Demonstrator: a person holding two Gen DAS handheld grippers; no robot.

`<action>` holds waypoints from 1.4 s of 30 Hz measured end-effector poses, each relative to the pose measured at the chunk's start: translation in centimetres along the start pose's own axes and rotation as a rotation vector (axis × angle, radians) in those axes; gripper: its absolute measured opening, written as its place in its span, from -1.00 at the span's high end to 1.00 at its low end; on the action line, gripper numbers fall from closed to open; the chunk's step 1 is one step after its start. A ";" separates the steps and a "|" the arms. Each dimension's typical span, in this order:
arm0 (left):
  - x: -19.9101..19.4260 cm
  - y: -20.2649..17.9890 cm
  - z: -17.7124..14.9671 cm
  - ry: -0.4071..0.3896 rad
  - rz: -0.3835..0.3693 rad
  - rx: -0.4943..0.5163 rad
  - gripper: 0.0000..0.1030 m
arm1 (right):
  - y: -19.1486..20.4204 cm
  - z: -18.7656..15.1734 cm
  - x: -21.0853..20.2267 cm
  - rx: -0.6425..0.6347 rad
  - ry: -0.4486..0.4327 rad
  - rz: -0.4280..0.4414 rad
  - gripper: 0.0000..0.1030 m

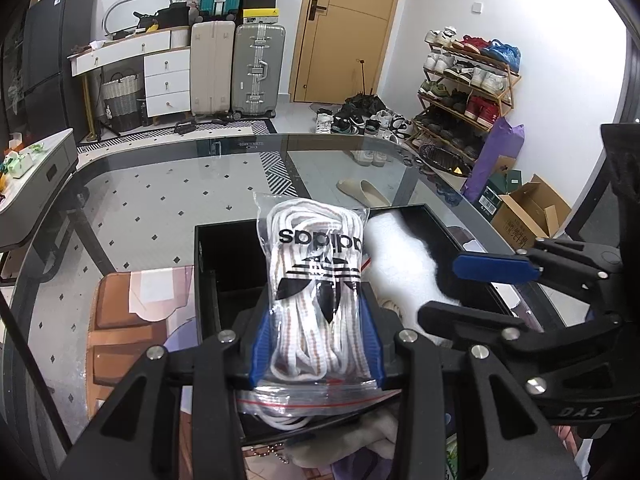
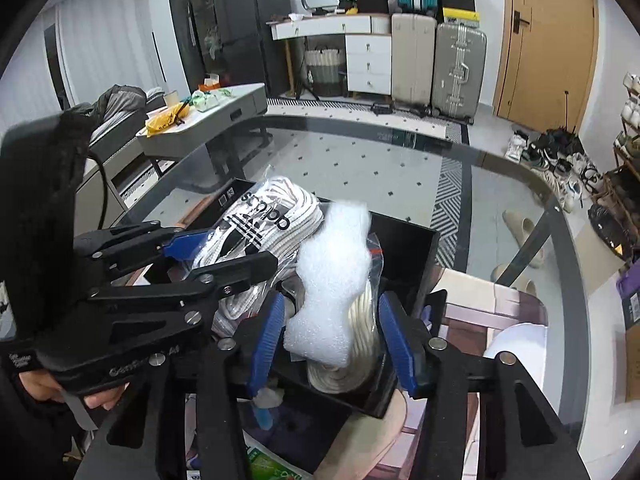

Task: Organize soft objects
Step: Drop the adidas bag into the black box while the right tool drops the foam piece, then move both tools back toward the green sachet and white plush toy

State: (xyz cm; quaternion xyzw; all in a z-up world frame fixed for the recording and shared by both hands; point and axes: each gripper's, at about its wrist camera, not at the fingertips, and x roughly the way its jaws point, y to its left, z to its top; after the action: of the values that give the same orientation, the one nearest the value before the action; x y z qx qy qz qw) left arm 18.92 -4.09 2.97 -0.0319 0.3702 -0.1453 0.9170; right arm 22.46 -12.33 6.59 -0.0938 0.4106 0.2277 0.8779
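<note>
My left gripper (image 1: 316, 344) is shut on a clear zip bag of white shoelaces (image 1: 316, 280) with a black Adidas logo, held over a black open box (image 1: 208, 264) on the glass table. The same bag shows in the right wrist view (image 2: 256, 232), with the left gripper (image 2: 224, 260) around it. My right gripper (image 2: 332, 336) stands over the box with its jaws apart around a white foam piece (image 2: 332, 272) that rests on a coil of cream rope (image 2: 360, 344); the pads do not press the foam. The right gripper also shows in the left wrist view (image 1: 460, 292).
The box (image 2: 420, 252) sits on a printed mat (image 1: 128, 320) on a glass table (image 1: 160, 176). Soft items lie near the front edge (image 1: 360, 440). A side table (image 2: 208, 120), suitcases (image 1: 256, 68) and a shoe rack (image 1: 464, 92) stand beyond.
</note>
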 end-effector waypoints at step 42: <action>-8.1 1.2 -7.9 -0.057 0.147 -0.044 -1.00 | 2.4 -10.5 -3.2 0.094 0.024 0.013 -0.99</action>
State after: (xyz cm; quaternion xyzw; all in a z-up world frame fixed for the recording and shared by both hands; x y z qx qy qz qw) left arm 8.22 -0.25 2.49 -0.0287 0.3485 -0.0685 0.9344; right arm 12.40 -14.90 2.29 -0.0526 0.4318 0.2126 0.8749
